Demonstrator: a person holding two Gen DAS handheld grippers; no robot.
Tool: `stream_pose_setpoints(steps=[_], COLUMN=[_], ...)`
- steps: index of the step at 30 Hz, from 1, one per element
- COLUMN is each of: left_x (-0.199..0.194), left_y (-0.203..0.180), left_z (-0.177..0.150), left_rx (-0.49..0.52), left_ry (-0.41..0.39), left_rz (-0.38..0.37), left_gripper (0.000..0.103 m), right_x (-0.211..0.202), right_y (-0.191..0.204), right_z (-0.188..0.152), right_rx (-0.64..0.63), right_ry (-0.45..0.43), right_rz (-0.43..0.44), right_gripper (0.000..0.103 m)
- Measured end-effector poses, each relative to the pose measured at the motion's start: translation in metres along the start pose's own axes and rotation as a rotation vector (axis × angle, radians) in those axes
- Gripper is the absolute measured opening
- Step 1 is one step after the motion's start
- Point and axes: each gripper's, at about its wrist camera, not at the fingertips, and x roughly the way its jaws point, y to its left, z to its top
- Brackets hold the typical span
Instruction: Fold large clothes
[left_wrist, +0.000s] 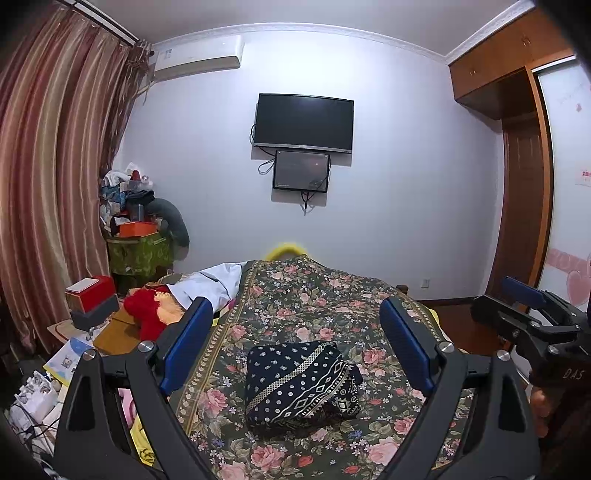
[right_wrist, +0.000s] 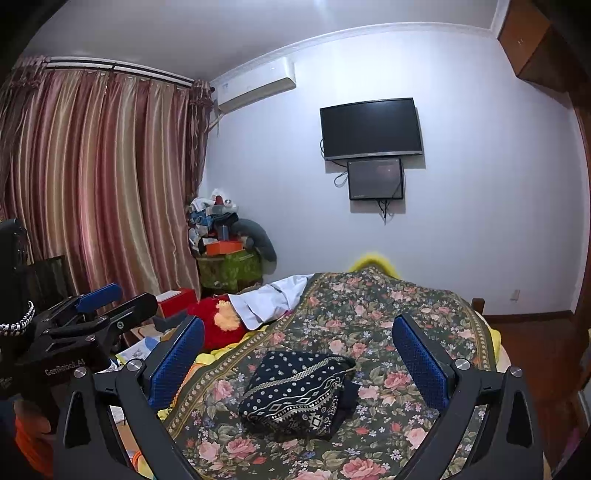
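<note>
A dark navy garment with white dots and geometric bands lies folded into a compact block (left_wrist: 301, 384) (right_wrist: 297, 393) on the floral bedspread (left_wrist: 314, 295) (right_wrist: 388, 310). My left gripper (left_wrist: 297, 332) hovers a little short of it, blue pads wide apart and nothing between them. My right gripper (right_wrist: 299, 349) is likewise open and empty, just short of the bundle. Each wrist view also catches the other gripper at its side edge: the right gripper (left_wrist: 532, 306) and the left gripper (right_wrist: 99, 306).
A red plush toy (left_wrist: 146, 314) (right_wrist: 221, 317) and a pale cloth (left_wrist: 210, 282) lie on the bed's left side. Boxes and papers (left_wrist: 88, 299) crowd the floor at left by the curtain (left_wrist: 48, 184). A television (left_wrist: 304, 123) hangs on the far wall, a wardrobe (left_wrist: 517, 147) stands right.
</note>
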Motion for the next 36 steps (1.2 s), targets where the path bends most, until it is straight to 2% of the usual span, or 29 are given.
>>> stream_pose_setpoints(steps=[29, 33, 36], left_x=[0.011, 0.011, 0.011], left_y=[0.002, 0.003, 0.001], left_z=[-0.004, -0.005, -0.004], left_rx=[0.003, 0.012, 0.037], left_ry=[0.024, 0.023, 0.020], left_rz=[-0.019, -0.051, -0.049], left_gripper=[0.092, 0.092, 0.092], right_x=[0.001, -0.001, -0.003], right_y=[-0.005, -0.005, -0.004], right_z=[-0.002, 0.000, 0.001], right_rx=[0.028, 0.029, 0.030], right_ry=[0.016, 0.013, 0.008], right_rz=[0.011, 0.007, 0.005], right_gripper=[0.102, 0.102, 0.102])
